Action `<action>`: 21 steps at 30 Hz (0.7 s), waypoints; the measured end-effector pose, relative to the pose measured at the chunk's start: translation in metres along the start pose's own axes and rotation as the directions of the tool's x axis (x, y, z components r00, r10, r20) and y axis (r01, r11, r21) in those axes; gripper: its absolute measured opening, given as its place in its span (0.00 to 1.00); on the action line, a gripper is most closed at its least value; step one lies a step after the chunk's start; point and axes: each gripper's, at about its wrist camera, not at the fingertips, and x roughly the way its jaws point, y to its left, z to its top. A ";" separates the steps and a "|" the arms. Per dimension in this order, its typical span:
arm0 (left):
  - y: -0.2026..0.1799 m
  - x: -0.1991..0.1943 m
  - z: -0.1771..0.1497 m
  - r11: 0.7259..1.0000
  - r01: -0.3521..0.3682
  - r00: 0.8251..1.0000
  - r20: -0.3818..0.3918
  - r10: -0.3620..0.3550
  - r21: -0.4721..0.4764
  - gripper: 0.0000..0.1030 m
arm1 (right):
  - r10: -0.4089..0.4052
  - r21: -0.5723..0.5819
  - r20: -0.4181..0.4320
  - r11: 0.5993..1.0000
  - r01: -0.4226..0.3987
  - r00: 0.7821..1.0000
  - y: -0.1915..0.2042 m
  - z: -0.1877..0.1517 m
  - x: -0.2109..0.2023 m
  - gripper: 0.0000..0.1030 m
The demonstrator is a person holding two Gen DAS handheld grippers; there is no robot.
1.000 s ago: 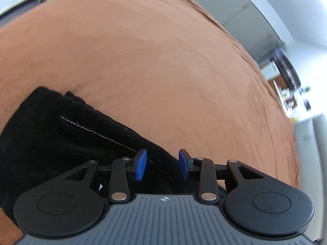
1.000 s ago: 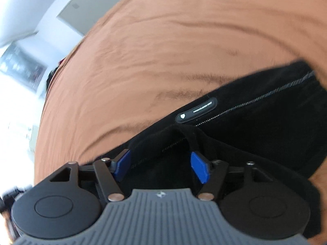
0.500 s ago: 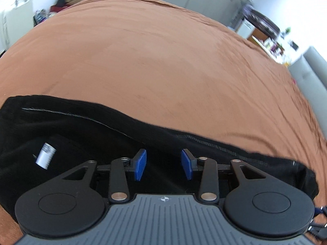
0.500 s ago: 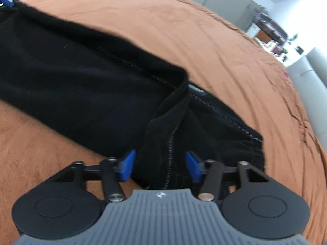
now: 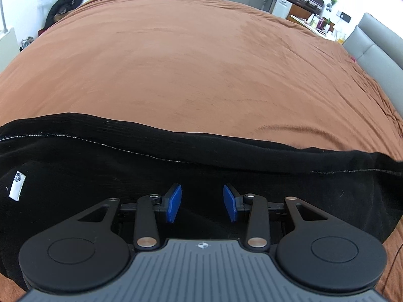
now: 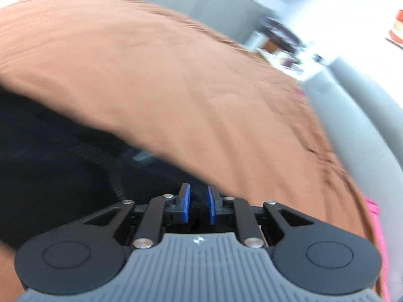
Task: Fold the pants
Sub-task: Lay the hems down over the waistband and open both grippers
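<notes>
Pants point(image 5: 176, 181) lie in a long black band across the near edge of the bed's brown cover point(image 5: 201, 75), a stitched seam running along them and a small white label point(image 5: 16, 186) showing at the left end. They look stretched out lengthwise rather than stacked — my reading is that the folding is at an early stage, with the cloth laid out or perhaps doubled once, and the shortening folds not yet made.

In the left wrist view, the left gripper point(image 5: 202, 206) hovers over the middle of the band with its blue pads partly spread and nothing pinched; dark cloth lies beneath the gap, not between the pads. The right wrist view is blurred, yet the right gripper point(image 6: 199, 207) shows its pads drawn nearly together at the dark cloth's edge. Black fabric seems to sit in the narrow gap, so I judge it is pinching the pants.

Beyond the pants the cover is broad and bare, leaving plenty of room to fold onto. A grey headboard point(image 5: 377, 58) runs along the right side, a heap of dark clothes point(image 5: 68, 2) sits at the far left corner, and something pink point(image 6: 375, 216) shows at the bed's right edge — all well apart from the pants. Nothing blocks either gripper.
</notes>
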 end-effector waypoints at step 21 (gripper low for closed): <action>-0.007 -0.001 -0.011 0.998 -0.059 0.998 0.016 0.058 0.037 0.44 | 0.269 0.237 0.136 0.926 -0.295 0.953 0.046 -0.008 -0.010 0.60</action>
